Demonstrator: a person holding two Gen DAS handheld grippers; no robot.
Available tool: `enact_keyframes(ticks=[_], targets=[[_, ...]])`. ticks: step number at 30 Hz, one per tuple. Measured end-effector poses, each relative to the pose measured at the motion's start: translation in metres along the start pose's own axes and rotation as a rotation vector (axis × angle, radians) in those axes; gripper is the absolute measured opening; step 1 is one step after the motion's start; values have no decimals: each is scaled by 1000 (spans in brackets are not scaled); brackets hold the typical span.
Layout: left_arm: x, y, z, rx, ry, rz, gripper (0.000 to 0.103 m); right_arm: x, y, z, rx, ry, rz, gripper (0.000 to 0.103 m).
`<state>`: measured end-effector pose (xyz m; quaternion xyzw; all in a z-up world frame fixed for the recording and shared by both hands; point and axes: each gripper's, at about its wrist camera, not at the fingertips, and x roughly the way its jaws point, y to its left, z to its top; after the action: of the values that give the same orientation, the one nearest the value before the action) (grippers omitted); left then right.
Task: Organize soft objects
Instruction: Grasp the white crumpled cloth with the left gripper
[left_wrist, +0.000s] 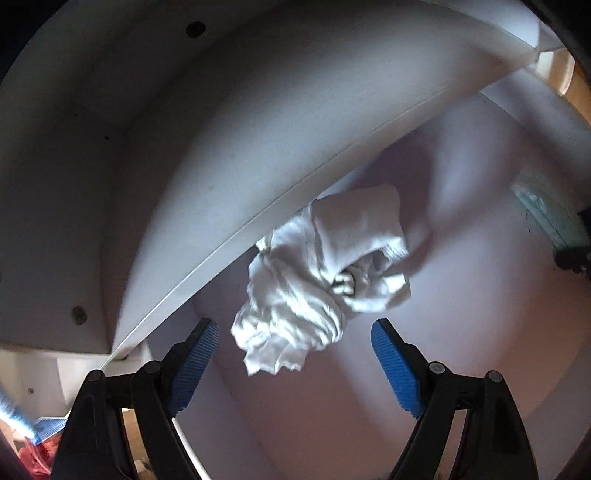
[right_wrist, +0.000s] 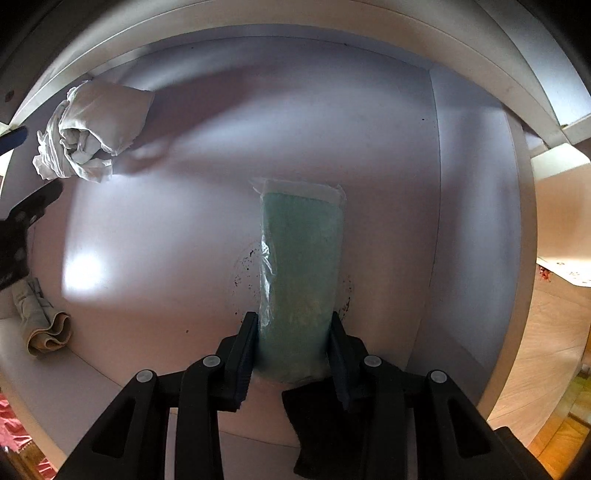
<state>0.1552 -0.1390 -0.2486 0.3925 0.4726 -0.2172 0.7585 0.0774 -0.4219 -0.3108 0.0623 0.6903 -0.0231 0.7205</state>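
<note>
A crumpled white cloth (left_wrist: 321, 277) lies on the white shelf floor (left_wrist: 461, 332), partly under the edge of the shelf board above. My left gripper (left_wrist: 295, 328) hangs just in front of it, jaws wide open, blue pads (left_wrist: 391, 362) on either side of the cloth's near end without touching it. In the right wrist view the same white cloth (right_wrist: 92, 133) sits at the far left. My right gripper (right_wrist: 291, 321) points down and is shut on a green cloth in a clear plastic bag (right_wrist: 301, 258), which stands on the shelf floor (right_wrist: 166, 240).
A white shelf board (left_wrist: 258, 129) overhangs the compartment. A side wall (right_wrist: 472, 221) closes it on the right. A folded beige cloth (right_wrist: 40, 325) lies at the left front edge. Black fabric (right_wrist: 317, 424) hangs under the right gripper. Pink fabric (left_wrist: 37, 458) lies below.
</note>
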Motion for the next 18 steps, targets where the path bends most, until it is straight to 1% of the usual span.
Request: enact_keyframes(ticks=[5,6,8,11,15,18], targets=[[17,9,9,-34,11,-42,85,-3,-4,1,1,-2,1,36],[19,12,11,-42,10,-61,83,-3,-4,0,2,-3,2,36],[24,16,15,-58,8,-91,75,-3,-6,0,4,-4,3,36],[27,22,18,-88,7,-131,68,-5,-6,-1,4,-5,3,36],[27,29,12,-121,29,-188,65,-6,-5,0,-3,-3,-7,36],[20,19,1,-95,60,-208,65,-7,-5,-1,-5,-2,-8,36]])
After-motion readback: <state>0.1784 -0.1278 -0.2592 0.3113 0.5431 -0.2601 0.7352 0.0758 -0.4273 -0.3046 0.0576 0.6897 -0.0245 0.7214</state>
